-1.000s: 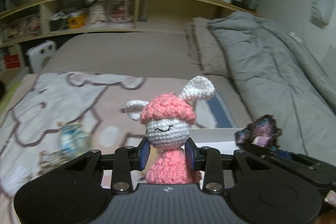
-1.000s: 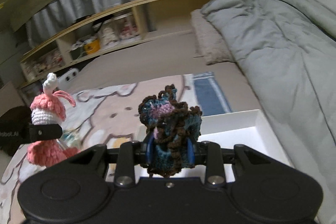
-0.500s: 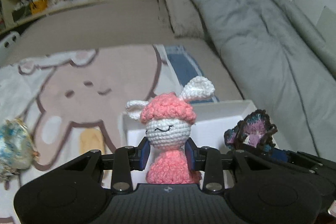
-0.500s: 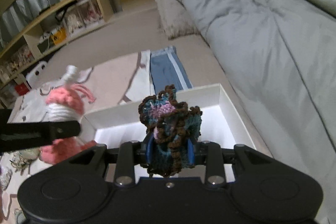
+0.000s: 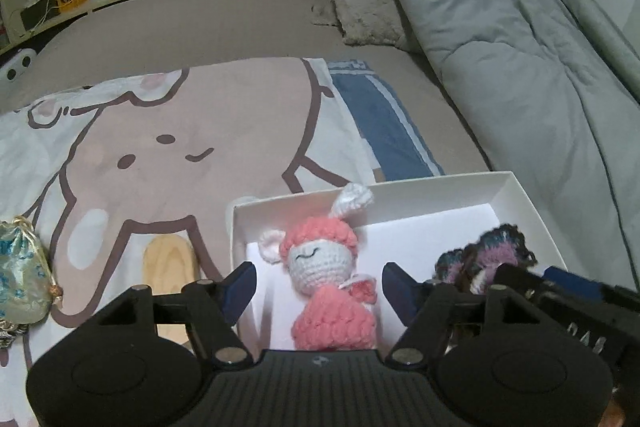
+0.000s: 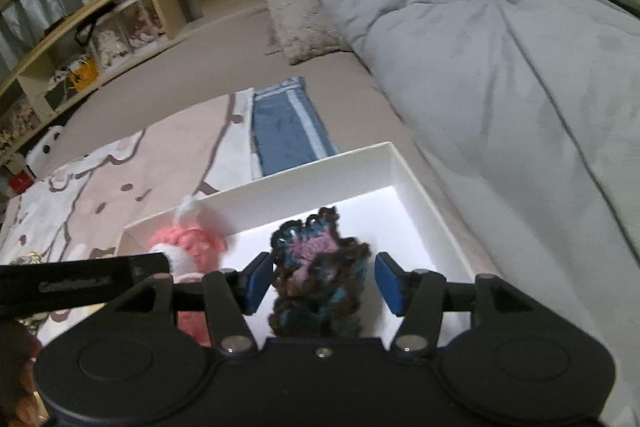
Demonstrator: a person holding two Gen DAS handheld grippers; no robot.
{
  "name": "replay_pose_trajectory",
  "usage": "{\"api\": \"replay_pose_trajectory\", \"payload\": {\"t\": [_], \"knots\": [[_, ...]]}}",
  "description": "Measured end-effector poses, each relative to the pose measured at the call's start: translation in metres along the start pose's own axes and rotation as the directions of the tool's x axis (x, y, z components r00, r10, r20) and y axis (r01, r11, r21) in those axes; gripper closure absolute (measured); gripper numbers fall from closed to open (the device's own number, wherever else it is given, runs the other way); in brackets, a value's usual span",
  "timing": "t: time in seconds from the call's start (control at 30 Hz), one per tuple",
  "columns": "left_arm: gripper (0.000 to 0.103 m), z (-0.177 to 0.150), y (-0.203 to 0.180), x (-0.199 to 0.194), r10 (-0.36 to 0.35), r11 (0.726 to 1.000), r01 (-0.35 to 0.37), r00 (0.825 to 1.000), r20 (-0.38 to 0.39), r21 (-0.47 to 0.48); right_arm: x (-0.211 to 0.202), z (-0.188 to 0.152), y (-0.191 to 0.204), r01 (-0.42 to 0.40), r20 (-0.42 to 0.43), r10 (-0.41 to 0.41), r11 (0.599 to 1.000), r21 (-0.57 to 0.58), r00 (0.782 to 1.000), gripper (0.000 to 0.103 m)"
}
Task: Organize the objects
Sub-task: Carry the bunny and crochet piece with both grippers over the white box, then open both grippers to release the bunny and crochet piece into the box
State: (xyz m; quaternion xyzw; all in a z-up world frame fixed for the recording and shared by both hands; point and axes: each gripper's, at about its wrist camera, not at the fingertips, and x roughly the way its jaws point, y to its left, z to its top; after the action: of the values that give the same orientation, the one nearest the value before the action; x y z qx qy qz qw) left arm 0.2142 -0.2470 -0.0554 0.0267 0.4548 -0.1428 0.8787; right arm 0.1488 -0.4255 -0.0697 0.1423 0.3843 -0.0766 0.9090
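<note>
Bed (image 5: 248, 27) with a cartoon-print blanket carries a shallow white cardboard box (image 5: 532, 203). Inside stand a pink-and-white crocheted bunny doll (image 5: 328, 279) and a dark blue-purple crocheted flower piece (image 6: 320, 271). Both are being released: lift each gripper straight away so neither toy tips. Left gripper (image 5: 318, 287) jaws are opening, clear of the bunny; right gripper (image 6: 320, 283) jaws are opening, pads apart from the flower.

Both tongs have parted, freeing the bunny (image 5: 324, 267) and the crochet piece (image 6: 320, 267).

The crocheted bunny (image 5: 326, 279) sits left of the crocheted flower (image 6: 320, 275), both inside the box (image 6: 416, 187).
</note>
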Motion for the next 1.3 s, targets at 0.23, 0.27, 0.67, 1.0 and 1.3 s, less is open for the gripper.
{"api": "replay_pose_trajectory", "payload": {"t": [0.23,0.27,0.67,1.0,1.3], "knots": [[0.033,-0.007,-0.003,-0.006,0.005,1.0,-0.005,1.0,-0.02,0.016,-0.007,-0.001,-0.006,0.018,-0.022,-0.018,1.0,-0.006,1.0,0.044],[0.033,-0.008,-0.004,-0.007,0.005,1.0,-0.004,1.0,-0.024,0.02,-0.008,-0.001,-0.007,0.019,-0.026,-0.019,1.0,-0.004,0.999,0.044],[0.033,-0.014,0.002,-0.024,0.007,1.0,-0.006,1.0,-0.024,0.02,-0.02,-0.002,-0.001,0.035,-0.025,-0.036,0.998,-0.044,0.999,0.029],[0.032,-0.028,0.008,-0.058,0.014,1.0,-0.014,1.0,0.0,-0.01,-0.049,-0.008,0.0,0.045,-0.002,-0.045,0.998,-0.052,0.999,0.023],[0.013,-0.046,0.018,-0.091,0.048,0.999,-0.048,0.998,0.036,-0.007,-0.076,-0.017,0.008,0.061,0.023,-0.059,0.995,-0.073,0.998,0.009]]}}
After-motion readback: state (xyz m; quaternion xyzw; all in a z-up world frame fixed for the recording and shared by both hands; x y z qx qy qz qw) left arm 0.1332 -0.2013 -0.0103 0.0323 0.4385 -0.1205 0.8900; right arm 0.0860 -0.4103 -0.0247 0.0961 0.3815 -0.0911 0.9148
